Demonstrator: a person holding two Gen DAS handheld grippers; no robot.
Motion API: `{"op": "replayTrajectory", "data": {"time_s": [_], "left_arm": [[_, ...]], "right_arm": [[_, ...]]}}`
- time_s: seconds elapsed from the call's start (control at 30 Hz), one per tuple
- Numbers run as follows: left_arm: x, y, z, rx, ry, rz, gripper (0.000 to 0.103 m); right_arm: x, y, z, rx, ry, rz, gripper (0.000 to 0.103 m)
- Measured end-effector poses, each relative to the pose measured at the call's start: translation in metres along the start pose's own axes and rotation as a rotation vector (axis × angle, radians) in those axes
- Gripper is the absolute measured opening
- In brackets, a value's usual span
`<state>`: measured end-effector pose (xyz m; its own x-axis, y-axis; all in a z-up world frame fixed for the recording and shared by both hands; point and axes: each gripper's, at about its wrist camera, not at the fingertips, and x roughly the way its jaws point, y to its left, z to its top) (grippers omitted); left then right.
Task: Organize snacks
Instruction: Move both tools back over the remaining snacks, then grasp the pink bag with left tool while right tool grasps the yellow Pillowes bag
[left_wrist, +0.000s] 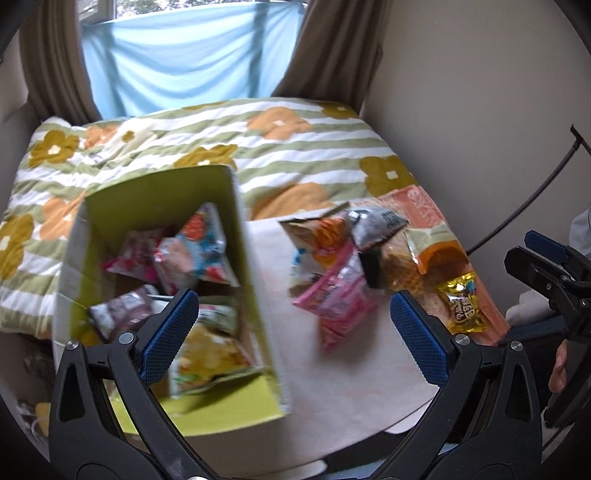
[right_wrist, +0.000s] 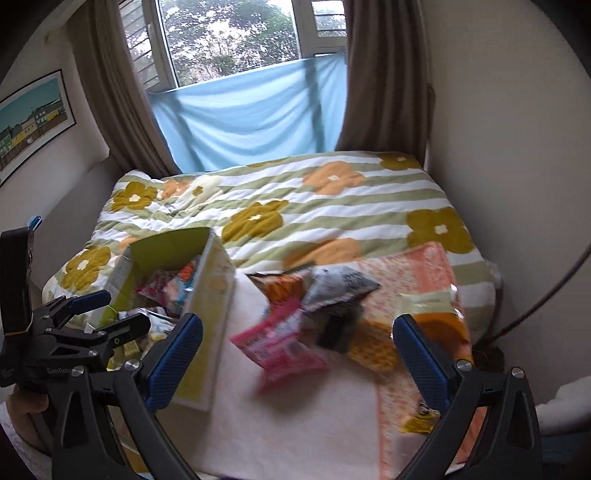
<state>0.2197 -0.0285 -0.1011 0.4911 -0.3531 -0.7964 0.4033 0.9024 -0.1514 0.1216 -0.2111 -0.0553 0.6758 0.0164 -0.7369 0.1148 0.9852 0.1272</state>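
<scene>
An open green cardboard box (left_wrist: 255, 280) stands on the left of the bed, holding several snack packets such as a red-and-blue one (left_wrist: 201, 240). To its right a loose pile lies on a pale cloth (left_wrist: 354, 376): a pink packet (left_wrist: 332, 299), an orange packet (left_wrist: 321, 236), a grey packet (left_wrist: 376, 225) and a yellow packet (left_wrist: 461, 302). My left gripper (left_wrist: 293, 334) is open and empty, hovering between the box's front corner and the pile. My right gripper (right_wrist: 299, 354) is also open and empty, just in front of the pink packet (right_wrist: 280, 343). The box (right_wrist: 207, 295) is to its left.
A floral striped quilt (left_wrist: 258, 147) covers the bed. Behind it are brown curtains (right_wrist: 384, 74), a blue sheet (right_wrist: 251, 118) and a window. A wall runs along the right, with a dark cable (left_wrist: 535, 199). An orange patterned cloth (right_wrist: 413, 273) lies under the right of the pile.
</scene>
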Motion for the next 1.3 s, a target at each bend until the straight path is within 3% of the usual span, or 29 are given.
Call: {"op": "replayTrajectory", "data": {"time_s": [0.23,0.53,0.67,1.0,1.2,1.3], "left_arm": [[0.042,-0.065,-0.017,-0.027,0.075,0.048,0.103],[0.115,-0.072,-0.042,-0.233,0.114,0.131,0.103],[0.145,-0.073,-0.048,-0.27,0.117,0.125,0.103],[0.196,-0.064,-0.052,-0.33,0.099,0.251,0.103],[0.203,-0.059,-0.052,-0.373,0.088,0.215,0.103],[0.205,-0.059,-0.05,-0.366,0.093,0.194,0.093]], "right_arm": [[0.004,-0.072,-0.033,0.091,0.058,-0.008,0.103],[0.056,-0.12,-0.089,0.099,0.119,-0.079,0.103],[0.072,-0.122,-0.109,0.081,0.101,-0.138,0.103],[0.1,-0.117,-0.127,0.018,0.064,-0.294,0.103],[0.111,-0.119,-0.13,0.001,0.084,-0.339,0.102],[0.118,-0.119,-0.131,-0.01,0.095,-0.356,0.102]]}}
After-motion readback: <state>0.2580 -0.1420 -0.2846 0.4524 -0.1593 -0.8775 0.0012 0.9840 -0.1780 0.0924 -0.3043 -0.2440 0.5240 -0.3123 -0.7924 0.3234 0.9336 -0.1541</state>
